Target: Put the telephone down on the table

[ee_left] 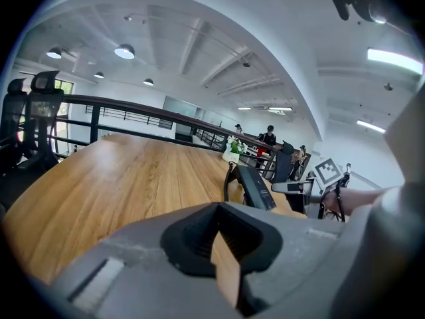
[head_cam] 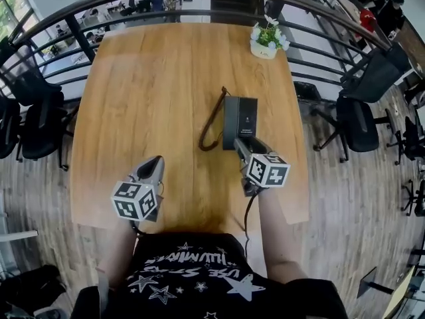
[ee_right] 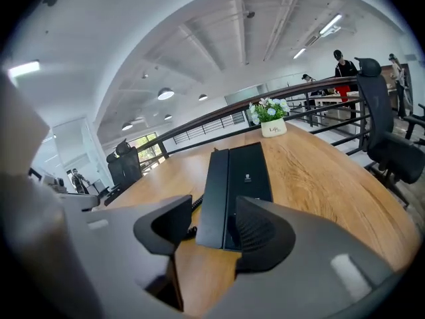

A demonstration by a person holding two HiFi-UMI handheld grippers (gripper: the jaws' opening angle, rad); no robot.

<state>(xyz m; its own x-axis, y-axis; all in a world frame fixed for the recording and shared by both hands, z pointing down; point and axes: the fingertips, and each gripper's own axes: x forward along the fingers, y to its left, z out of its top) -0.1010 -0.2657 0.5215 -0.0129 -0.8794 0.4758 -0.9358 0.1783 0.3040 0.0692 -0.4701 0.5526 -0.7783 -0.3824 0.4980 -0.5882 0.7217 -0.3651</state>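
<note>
The telephone (head_cam: pixel 240 120) lies flat on the bench (head_cam: pixel 166 78), clear of every edge, with its cord (head_cam: pixel 211 125) looped beside it. The right tool (head_cam: pixel 239 145) is just at the telephone's near end, jaws apart and empty. The left tool (head_cam: pixel 157 159), closed and empty, is left of the telephone over bare wood.

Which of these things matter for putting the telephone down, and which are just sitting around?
Part of the job: telephone, lying flat on the table; its cord; right tool, jaws apart at the telephone's near end.
Just lying about: flower pot; office chairs; railing; left tool, shut, empty.
</note>
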